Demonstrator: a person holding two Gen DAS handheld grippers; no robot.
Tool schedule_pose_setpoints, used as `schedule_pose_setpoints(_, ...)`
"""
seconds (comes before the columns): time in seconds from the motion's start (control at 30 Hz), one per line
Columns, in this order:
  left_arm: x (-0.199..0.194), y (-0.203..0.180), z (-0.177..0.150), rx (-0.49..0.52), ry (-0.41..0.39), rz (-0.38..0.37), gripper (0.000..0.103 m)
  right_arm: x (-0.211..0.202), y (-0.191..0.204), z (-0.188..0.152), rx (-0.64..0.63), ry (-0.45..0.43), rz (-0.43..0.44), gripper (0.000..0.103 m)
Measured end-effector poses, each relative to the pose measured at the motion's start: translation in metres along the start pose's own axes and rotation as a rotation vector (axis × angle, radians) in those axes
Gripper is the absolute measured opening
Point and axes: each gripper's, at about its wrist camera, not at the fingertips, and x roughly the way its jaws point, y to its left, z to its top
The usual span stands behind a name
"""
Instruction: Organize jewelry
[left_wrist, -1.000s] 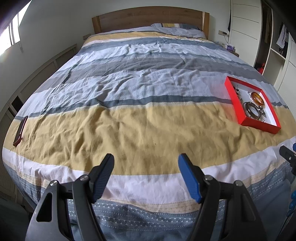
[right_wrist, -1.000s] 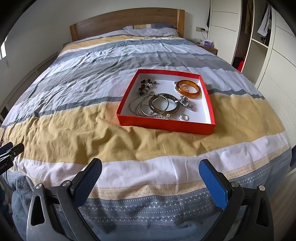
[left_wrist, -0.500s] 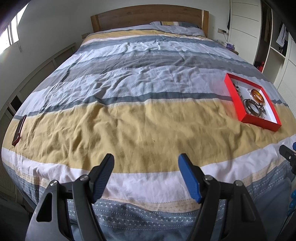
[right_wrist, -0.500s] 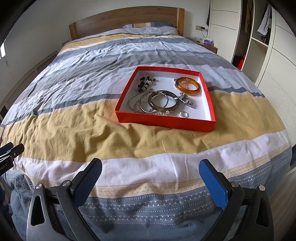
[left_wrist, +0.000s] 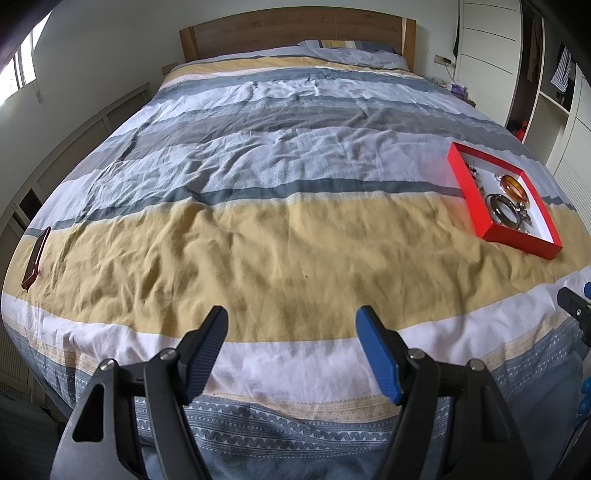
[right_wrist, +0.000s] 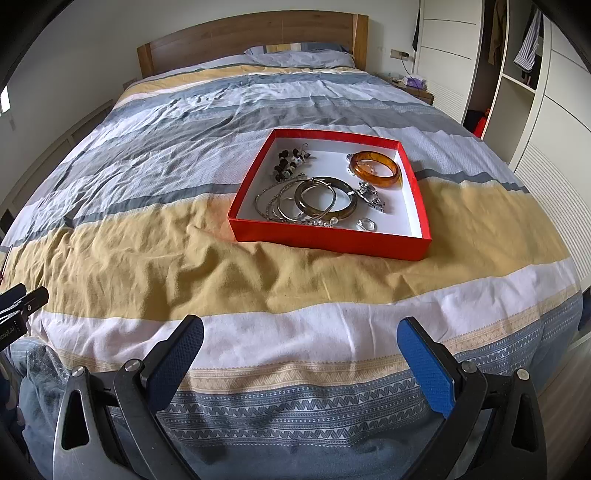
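Observation:
A red tray with a white floor lies on the bed's yellow stripe, and shows at the far right in the left wrist view as the red tray. Inside it sit an amber bangle, a dark bangle over thin silver hoops, a dark bead piece, a silver watch-like piece and a small clear ring. My right gripper is open at the bed's foot, well short of the tray. My left gripper is open and holds nothing, far left of the tray.
The striped duvet covers the whole bed up to a wooden headboard. A dark red phone-like object lies at the bed's left edge. Wardrobe shelves stand to the right, and a nightstand is beside the bed.
Both cameras have drifted slightly, so the tray sits a little differently in each view. Both grippers stay open, and the jewelry has not moved.

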Motion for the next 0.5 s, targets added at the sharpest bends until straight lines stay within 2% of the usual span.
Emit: schedule_pose_setpoints(0.5,0.0053,0.0007,-0.0048,-0.002,0.016,-0.003,0.07,0.0005,0.0001,-0.0004,0.0,0.002,-0.001,0.102)
